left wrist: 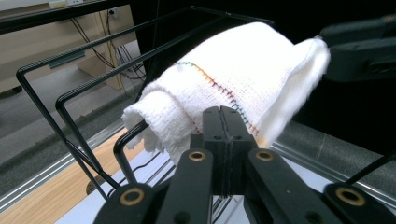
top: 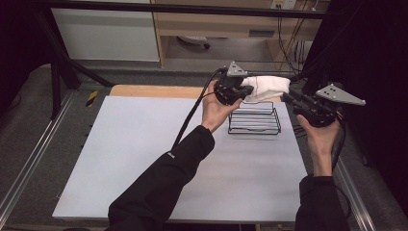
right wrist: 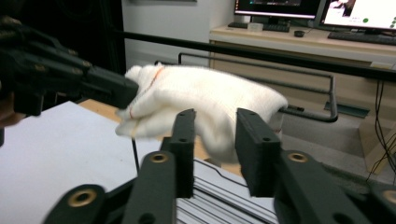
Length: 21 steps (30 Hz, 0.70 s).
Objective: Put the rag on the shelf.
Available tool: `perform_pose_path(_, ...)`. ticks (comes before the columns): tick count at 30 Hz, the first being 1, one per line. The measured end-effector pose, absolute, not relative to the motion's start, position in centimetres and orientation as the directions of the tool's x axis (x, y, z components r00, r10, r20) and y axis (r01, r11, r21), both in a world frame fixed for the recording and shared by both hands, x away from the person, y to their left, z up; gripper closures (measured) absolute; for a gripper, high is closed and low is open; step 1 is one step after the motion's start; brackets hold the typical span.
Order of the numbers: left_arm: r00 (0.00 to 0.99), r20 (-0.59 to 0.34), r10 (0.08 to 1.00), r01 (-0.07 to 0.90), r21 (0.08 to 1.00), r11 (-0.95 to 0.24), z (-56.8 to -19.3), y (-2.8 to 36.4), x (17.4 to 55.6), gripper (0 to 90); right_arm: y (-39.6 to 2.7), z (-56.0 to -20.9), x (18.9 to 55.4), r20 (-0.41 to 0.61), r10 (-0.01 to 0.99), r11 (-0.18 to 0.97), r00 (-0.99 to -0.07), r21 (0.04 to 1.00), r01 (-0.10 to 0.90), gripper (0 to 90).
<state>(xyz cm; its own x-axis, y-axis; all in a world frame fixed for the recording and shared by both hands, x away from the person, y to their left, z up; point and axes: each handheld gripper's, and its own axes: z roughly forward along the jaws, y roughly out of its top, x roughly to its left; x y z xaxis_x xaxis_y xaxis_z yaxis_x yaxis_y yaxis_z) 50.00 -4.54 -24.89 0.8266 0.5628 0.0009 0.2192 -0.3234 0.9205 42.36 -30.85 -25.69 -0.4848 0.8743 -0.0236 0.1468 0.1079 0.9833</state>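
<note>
**Left tool pinches a white towel above the wire rack**

The left tool [left wrist: 223, 122] has its two black jaws pressed tight together, and a fold of the white knitted towel [left wrist: 233, 70] is caught between them. A line of coloured stitching runs across the towel right at the pinch. In the high view the left tool [top: 243, 92] sits at the towel's [top: 267, 87] left end, with the cloth stretched out to the right from it, above the far edge of the black wire rack [top: 255, 126].

The right tool [right wrist: 214, 135] has its jaws spread apart, with a clear gap between the pads. The towel [right wrist: 210, 100] hangs just beyond that gap, and its lower edge droops between the jaw tips; whether either pad touches the cloth cannot be told. In the high view the right tool [top: 288, 97] points at the towel's right end.

The rack stands on the pale tabletop [top: 144, 159], near its far right corner, and the towel hangs over it, held up off the tabletop.
</note>
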Motion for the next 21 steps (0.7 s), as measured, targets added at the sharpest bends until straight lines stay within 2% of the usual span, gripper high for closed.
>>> perform_pose_path(2,0.825,0.006,0.565,0.219,0.918,-0.33,-25.0,-4.6,50.0,89.9,-30.8,-25.1,42.3,-0.022,0.872,0.102,-0.489,0.985,0.138,68.7)
perform_pose_path(6,0.824,0.011,0.566,0.217,0.917,-0.334,-25.4,-4.7,50.0,89.8,-29.9,-24.6,42.9,-0.016,0.858,0.123,-0.513,0.977,0.175,85.0)
perform_pose_path(8,0.823,0.015,0.568,0.216,0.916,-0.337,-25.7,-4.7,50.1,89.9,-29.4,-25.0,43.4,0.011,0.852,0.12,-0.523,0.969,0.215,90.0)
perform_pose_path(13,0.82,0.031,0.572,0.209,0.914,-0.349,-26.2,-4.8,50.2,89.8,-28.7,-26.6,44.5,0.018,0.872,0.137,-0.489,0.951,0.279,90.0)
perform_pose_path(21,0.81,0.022,0.586,0.222,0.914,-0.341,-26.7,-5.0,50.7,89.8,-29.1,-28.3,45.8,0.015,0.91,0.116,-0.415,0.951,0.288,90.0)
